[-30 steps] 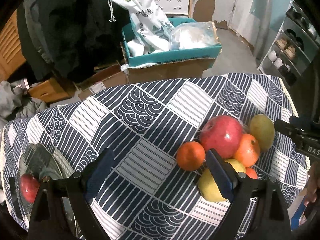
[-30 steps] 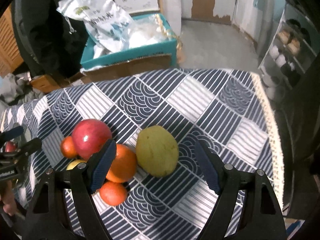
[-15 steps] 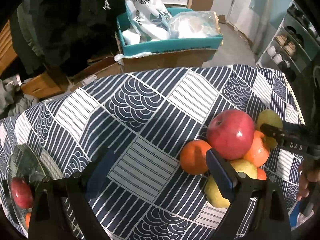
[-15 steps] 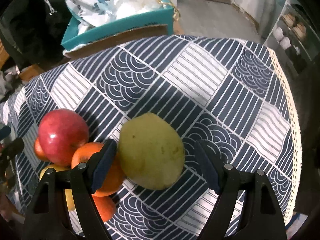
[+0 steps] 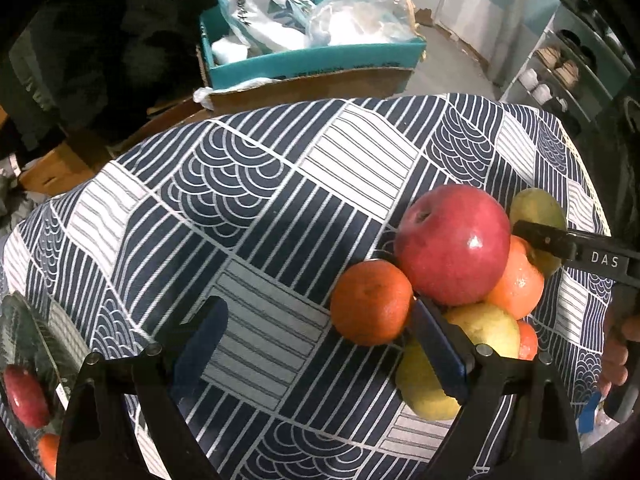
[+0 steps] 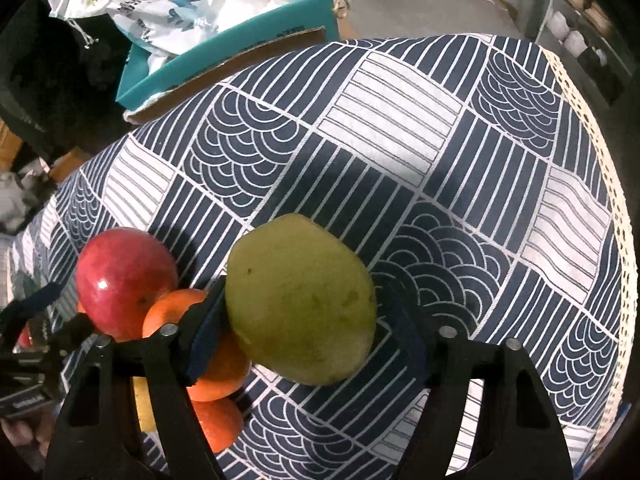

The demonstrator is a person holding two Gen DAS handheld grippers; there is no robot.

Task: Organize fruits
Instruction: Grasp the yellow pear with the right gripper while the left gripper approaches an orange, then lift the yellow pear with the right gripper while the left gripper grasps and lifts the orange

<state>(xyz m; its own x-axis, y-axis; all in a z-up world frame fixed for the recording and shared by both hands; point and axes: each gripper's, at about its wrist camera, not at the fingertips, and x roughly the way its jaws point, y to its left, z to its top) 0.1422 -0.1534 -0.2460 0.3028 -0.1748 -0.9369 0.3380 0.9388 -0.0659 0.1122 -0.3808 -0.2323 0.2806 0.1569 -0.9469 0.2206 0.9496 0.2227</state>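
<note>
A pile of fruit sits on the patterned tablecloth point(image 5: 256, 200): a red apple point(image 5: 452, 244), a tangerine point(image 5: 370, 302), an orange point(image 5: 520, 284), yellow lemons point(image 5: 486, 330) and a green pear point(image 5: 538, 210). My left gripper point(image 5: 316, 344) is open and empty, its right finger beside the tangerine. In the right wrist view my right gripper point(image 6: 304, 320) has its two pads against the sides of the green pear point(image 6: 300, 300). The apple point(image 6: 124, 276) and oranges point(image 6: 218, 364) lie to its left.
A glass plate point(image 5: 28, 340) holding a red fruit point(image 5: 24, 396) and an orange one sits at the table's left edge. A teal box point(image 5: 312, 56) with plastic bags stands on the floor beyond the table. Shelves point(image 5: 560, 76) stand at the right.
My right gripper has moved forward around the green pear and closed onto it. My left gripper has moved closer to the fruit pile and stays open.
</note>
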